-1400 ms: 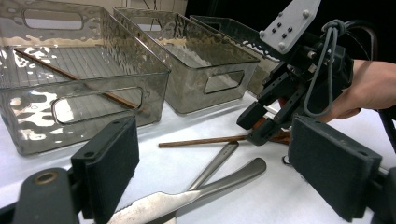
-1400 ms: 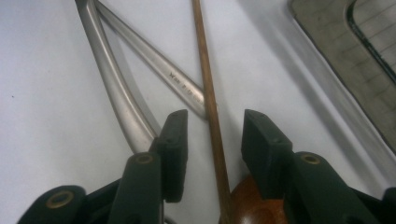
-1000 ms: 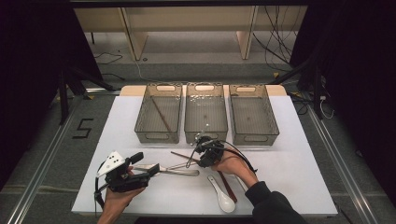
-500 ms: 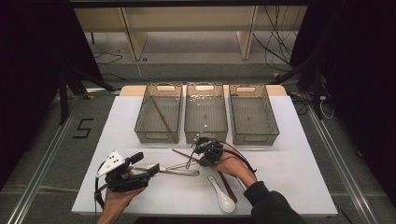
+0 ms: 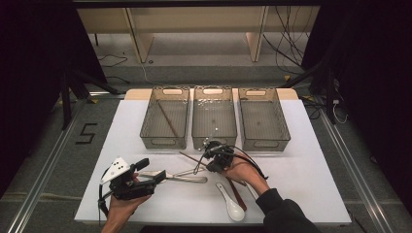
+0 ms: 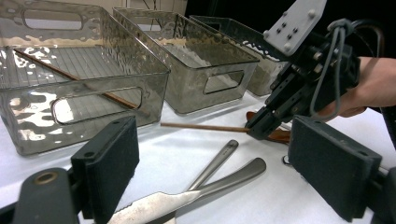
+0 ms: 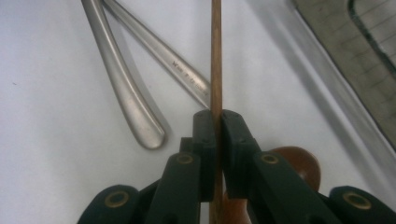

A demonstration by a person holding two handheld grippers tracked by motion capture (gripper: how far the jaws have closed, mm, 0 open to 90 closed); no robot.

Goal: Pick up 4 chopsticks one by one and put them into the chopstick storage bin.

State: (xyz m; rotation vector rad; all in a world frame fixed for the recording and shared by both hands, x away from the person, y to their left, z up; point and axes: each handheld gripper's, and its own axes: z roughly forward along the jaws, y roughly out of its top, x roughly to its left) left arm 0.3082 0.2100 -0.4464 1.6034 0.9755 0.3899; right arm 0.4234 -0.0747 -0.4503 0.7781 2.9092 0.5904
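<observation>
My right gripper is shut on a thin wooden chopstick. Its jaws have just been closing, and the stick is pinched between the pads. In the high view this gripper sits in front of the middle bin, and the chopstick points left from it, low over the table. My left gripper is open at the front left, its pads on either side of a knife blade without touching it. Two metal handles lie just beyond.
Three clear grey bins stand side by side at the back. The left one holds another chopstick. A white ceramic spoon and a brown utensil lie by the right forearm.
</observation>
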